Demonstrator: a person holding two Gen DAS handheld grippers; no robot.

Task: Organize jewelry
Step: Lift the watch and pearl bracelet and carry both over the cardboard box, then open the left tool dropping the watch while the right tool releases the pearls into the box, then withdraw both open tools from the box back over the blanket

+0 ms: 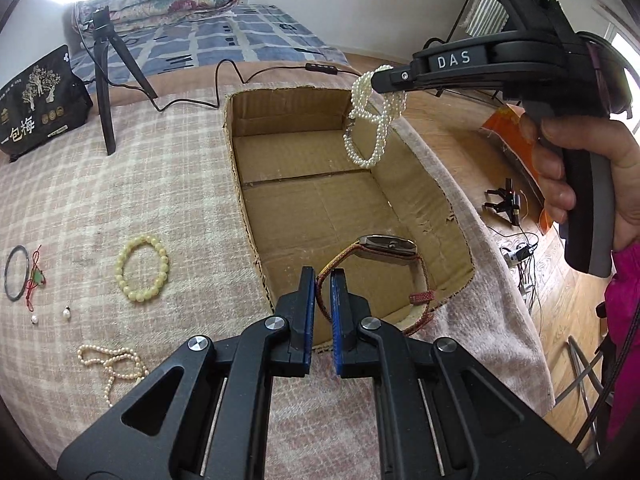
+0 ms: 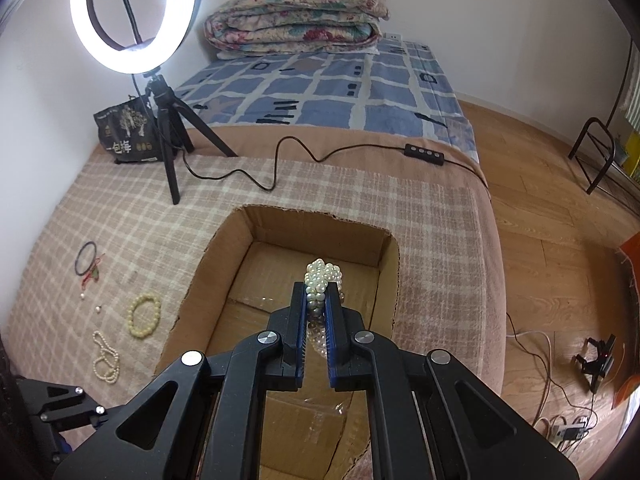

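White walls [image 2: 500,20]; wooden plank floor [image 2: 540,216] at right; lit round ring light [image 2: 132,12] on black tripod [image 2: 170,152]; folded floral quilt [image 2: 296,16] lay on blue-checked bedsheet [image 2: 332,96]; beige plaid blanket [image 2: 132,216] covered near surface; black cable [image 2: 280,160] trailed across it

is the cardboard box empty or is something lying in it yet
Empty: the open brown cardboard box shows bare floor; both pieces hang from grippers above it.

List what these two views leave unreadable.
- Watch dial, left wrist view: seen edge-on, face unreadable.
- Pearl bracelet, right wrist view: lower part hidden behind the jaws.
- Two small pendants, left wrist view: too small to identify.
- Box near wall, right wrist view: blocked by the gripper.
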